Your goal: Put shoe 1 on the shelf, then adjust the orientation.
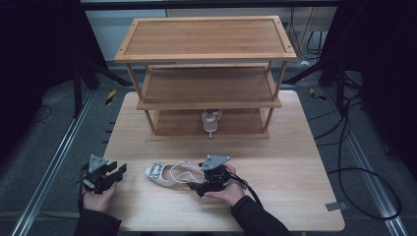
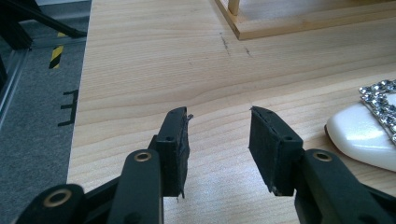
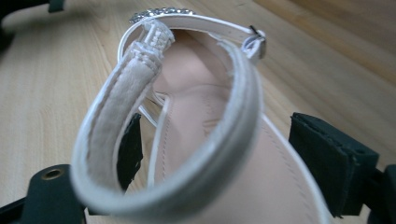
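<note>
The white strappy high-heeled sandal with a rhinestone toe buckle (image 1: 169, 174) lies on the pale wooden counter (image 1: 275, 162) between both grippers. The right gripper (image 1: 202, 186) has its fingers released — apart around the heel end, not pressing. The left gripper (image 1: 117, 173) rests nearby, fingers spread over bare wood.

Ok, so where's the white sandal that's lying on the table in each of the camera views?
High view: the white sandal lies on the table near the front edge, toe pointing left, heel at the right gripper.
Left gripper view: its toe shows at the right edge, beyond the left gripper.
Right gripper view: close up in the centre, heel strap between the open jaws.
Shared landmark: the rhinestone trim on the toe.
</note>
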`<state>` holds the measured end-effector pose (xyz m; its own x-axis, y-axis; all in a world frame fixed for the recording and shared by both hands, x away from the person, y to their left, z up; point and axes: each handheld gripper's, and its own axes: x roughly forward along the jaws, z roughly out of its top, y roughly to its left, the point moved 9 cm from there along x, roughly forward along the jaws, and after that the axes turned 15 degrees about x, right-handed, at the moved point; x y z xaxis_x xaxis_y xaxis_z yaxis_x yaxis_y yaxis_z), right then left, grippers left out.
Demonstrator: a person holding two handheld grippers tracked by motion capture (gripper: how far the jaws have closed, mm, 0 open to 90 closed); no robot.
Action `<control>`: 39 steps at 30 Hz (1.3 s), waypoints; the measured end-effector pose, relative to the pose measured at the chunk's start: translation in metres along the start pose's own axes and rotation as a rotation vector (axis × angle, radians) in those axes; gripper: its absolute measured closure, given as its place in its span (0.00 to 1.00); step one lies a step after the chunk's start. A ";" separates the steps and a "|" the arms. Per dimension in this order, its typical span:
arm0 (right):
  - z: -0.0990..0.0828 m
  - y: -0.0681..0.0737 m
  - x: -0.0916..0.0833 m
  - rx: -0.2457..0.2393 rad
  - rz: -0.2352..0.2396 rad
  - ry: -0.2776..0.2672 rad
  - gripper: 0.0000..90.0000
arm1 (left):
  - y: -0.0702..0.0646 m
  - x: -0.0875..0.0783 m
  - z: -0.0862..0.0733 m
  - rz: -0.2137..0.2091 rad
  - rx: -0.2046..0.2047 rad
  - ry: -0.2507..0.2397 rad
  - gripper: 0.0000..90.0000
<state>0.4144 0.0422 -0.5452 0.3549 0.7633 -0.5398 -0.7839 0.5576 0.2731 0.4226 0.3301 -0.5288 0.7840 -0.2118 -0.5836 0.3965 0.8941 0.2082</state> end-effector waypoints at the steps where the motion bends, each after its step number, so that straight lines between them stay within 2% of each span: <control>1: 0.000 0.001 0.002 0.003 0.012 0.002 0.23 | 0.000 0.000 0.000 -0.001 0.001 0.000 0.62; 6: -0.003 0.000 0.007 -0.012 0.023 0.022 0.29 | 0.000 0.001 0.000 -0.001 0.007 0.005 0.62; 11: -0.006 0.004 0.004 -0.009 0.057 0.033 0.44 | -0.002 0.001 0.001 0.002 0.017 0.007 0.62; 13: -0.006 0.005 0.004 -0.017 0.055 0.034 0.44 | -0.003 0.002 0.002 0.002 0.026 0.012 0.62; 15: -0.006 0.006 0.004 -0.005 0.060 0.038 0.42 | -0.004 0.001 0.002 0.002 0.034 0.013 0.62; 19: -0.003 0.009 0.005 0.000 0.067 0.024 0.38 | -0.004 0.003 0.002 0.002 0.029 0.014 0.62; 23: -0.002 0.008 0.005 0.001 0.070 0.011 0.44 | -0.004 0.003 0.002 0.000 0.033 0.016 0.63; 25: -0.002 0.007 0.004 0.024 0.078 0.002 0.45 | -0.004 0.004 0.002 -0.001 0.031 0.017 0.63; 31: -0.002 0.006 0.002 0.038 0.074 -0.011 0.46 | -0.003 0.003 0.001 -0.002 0.027 0.015 0.63; 34: 0.000 0.004 -0.004 0.048 0.064 -0.016 0.46 | -0.003 0.003 0.001 -0.002 0.025 0.015 0.63; 39: 0.006 -0.002 -0.017 0.074 0.047 -0.053 0.47 | -0.002 0.002 0.001 0.000 0.023 0.012 0.63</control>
<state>0.4135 0.0300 -0.5320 0.3469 0.8040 -0.4829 -0.7609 0.5423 0.3563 0.4244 0.3278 -0.5298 0.7782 -0.2070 -0.5929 0.4077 0.8847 0.2263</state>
